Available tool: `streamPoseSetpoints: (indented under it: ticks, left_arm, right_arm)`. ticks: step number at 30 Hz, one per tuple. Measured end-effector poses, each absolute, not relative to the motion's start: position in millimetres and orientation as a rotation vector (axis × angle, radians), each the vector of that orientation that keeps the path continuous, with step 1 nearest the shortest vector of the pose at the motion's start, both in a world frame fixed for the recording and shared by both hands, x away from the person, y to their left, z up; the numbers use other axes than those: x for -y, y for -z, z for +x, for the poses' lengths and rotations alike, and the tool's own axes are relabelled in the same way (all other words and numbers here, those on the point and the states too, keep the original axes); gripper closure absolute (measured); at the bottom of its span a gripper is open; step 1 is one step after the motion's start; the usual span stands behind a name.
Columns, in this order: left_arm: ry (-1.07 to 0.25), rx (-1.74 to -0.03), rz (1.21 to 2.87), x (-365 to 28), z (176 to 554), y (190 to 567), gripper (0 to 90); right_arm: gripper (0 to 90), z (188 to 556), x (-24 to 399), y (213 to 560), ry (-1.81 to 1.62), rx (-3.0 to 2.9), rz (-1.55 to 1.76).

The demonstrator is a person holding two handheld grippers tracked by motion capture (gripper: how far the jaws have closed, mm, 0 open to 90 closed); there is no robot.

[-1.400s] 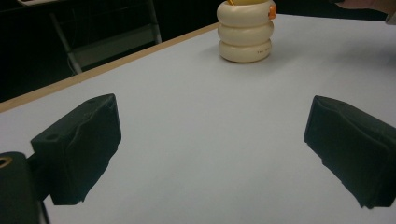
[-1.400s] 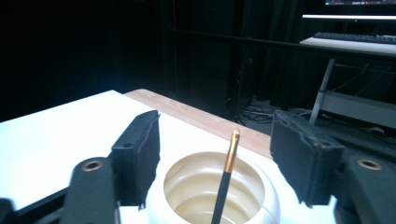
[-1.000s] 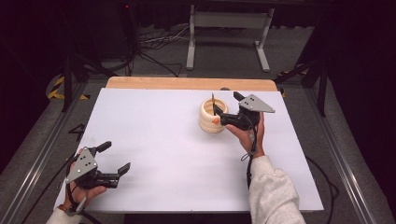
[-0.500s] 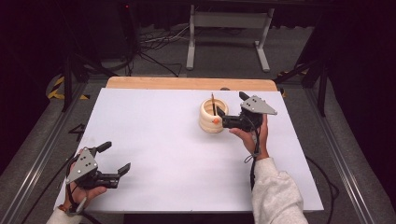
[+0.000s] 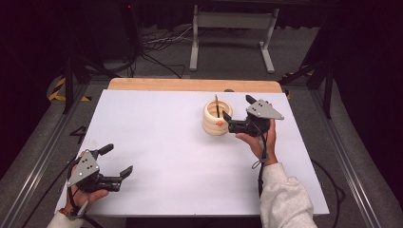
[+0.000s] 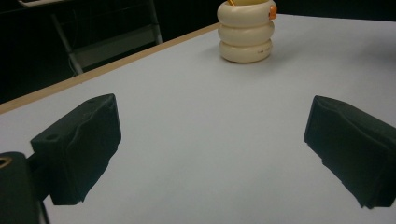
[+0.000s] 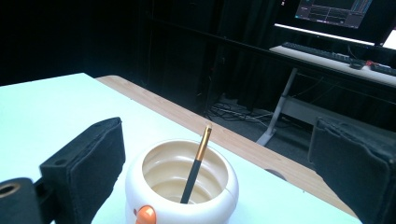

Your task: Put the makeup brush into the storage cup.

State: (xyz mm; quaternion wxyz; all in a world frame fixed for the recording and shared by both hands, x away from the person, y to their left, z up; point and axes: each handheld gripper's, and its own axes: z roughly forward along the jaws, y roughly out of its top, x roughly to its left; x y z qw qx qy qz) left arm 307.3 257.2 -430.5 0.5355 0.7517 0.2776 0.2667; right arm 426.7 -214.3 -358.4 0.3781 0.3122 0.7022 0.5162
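The cup (image 5: 216, 118) stands near the surface's (image 5: 157, 142) far edge, a pencil (image 5: 217, 105) upright in it, leaning slightly. The right claw (image 5: 227, 121), open, sits just beside it, jaws either side. The left claw (image 5: 117, 160), open and empty, waits by the near left corner.

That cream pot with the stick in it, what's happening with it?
A person holds a two-jaw tool in each hand over a white table. The right tool sits open right beside the cream ribbed pot, which holds a dark pencil-like stick with a gold end; nothing is gripped. The left tool waits open near the table's front corner, far from the pot.
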Motion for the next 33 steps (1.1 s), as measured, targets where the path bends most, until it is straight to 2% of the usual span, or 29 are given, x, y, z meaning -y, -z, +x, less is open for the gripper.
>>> streamPoseSetpoints:
  ticks: [33]
  left_arm:
    - [-0.638, -0.66, 1.798, -255, 308, 431, 4.6]
  right_arm:
    - [4.9, 402, 224, 362, -1.279, -1.794, 0.744]
